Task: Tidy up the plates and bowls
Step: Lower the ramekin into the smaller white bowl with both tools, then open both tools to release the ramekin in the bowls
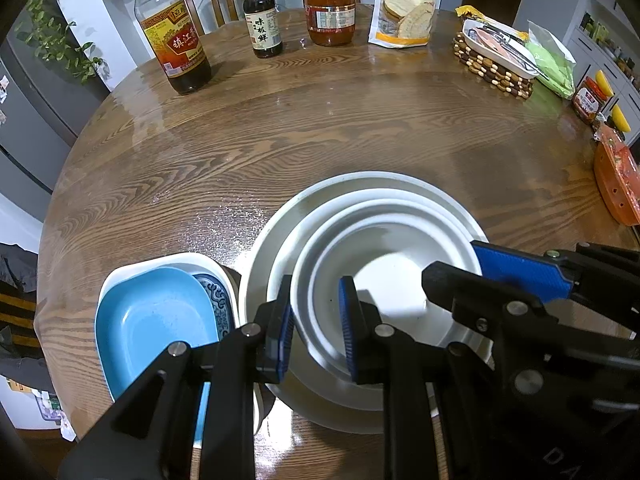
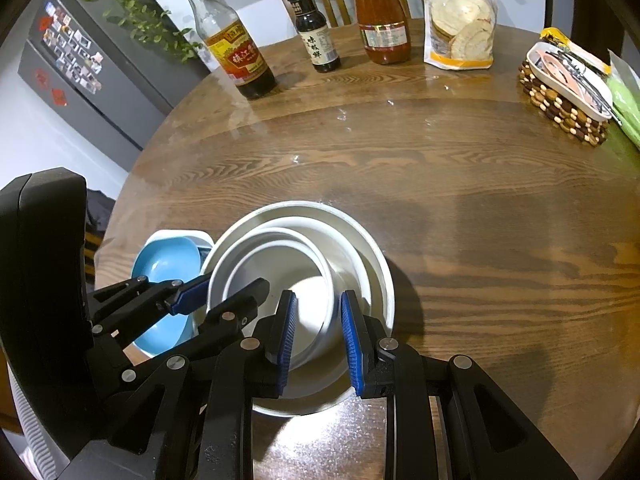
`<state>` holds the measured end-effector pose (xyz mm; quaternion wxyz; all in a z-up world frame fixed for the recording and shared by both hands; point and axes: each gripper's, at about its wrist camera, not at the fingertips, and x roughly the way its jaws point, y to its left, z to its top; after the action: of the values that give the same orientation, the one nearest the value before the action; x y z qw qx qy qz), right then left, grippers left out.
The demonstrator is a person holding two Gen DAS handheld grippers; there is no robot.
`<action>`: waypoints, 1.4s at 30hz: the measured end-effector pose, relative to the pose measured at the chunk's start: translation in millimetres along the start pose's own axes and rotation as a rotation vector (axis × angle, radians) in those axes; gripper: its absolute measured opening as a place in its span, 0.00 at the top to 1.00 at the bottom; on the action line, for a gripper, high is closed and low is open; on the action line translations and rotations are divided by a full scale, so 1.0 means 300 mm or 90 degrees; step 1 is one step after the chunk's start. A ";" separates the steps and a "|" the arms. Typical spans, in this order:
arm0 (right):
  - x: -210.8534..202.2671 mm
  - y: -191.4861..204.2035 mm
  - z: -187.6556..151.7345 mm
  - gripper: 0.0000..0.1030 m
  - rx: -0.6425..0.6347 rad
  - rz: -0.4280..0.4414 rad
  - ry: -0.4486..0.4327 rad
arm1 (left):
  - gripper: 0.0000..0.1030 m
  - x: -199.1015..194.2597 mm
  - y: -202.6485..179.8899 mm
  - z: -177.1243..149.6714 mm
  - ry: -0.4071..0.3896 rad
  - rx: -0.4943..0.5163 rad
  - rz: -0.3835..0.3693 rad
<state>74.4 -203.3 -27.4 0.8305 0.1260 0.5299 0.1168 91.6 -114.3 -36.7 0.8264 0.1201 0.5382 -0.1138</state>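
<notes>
L wrist view: round wooden table. Near centre, nested white bowls on a white plate, approx. three bowls, largest outermost. Just left of them: blue dish on a blue-patterned dish, both in a white rectangular dish. Left gripper straddles the inner bowls' left rim, one pad outside, one inside; gap narrow, but whether pads press the rim: cannot tell. Right gripper enters from the right, over the bowls' right rim.

R wrist view: same stack of bowls. Right gripper straddles the right rim likewise; pinch or slack: cannot tell. Left gripper at the left rim.

Far side: vinegar bottle, soy bottle, sauce bottle, flour bag.

Status, by judgement: sorting looks largely done, two stacks formed. Left: perhaps shifting or releasing the bowl stack.
</notes>
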 end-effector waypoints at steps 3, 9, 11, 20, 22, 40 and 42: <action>-0.002 0.001 0.002 0.76 -0.001 -0.006 0.000 | 0.80 0.000 0.000 0.000 0.000 0.000 0.000; -0.009 0.011 -0.001 0.76 -0.003 -0.012 -0.006 | 0.79 -0.004 0.006 -0.003 -0.002 -0.004 -0.013; -0.009 0.011 -0.003 0.76 -0.001 -0.013 -0.007 | 0.79 -0.008 0.007 -0.005 -0.005 -0.003 -0.013; -0.019 0.003 -0.007 0.64 0.010 -0.027 -0.013 | 0.77 -0.015 0.021 -0.006 -0.012 -0.006 -0.023; -0.018 0.003 -0.008 0.64 0.012 -0.027 -0.013 | 0.77 -0.015 0.023 -0.005 -0.012 -0.008 -0.027; -0.019 0.000 -0.007 0.64 0.012 -0.028 -0.015 | 0.73 -0.015 0.016 -0.006 -0.012 -0.008 -0.030; -0.021 -0.005 -0.004 0.64 0.012 -0.028 -0.015 | 0.72 -0.015 0.016 -0.006 -0.013 -0.010 -0.032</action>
<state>70.8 -206.6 -23.0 0.8379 0.1236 0.5236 0.0918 89.8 -108.9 -32.8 0.8297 0.0988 0.5335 -0.1312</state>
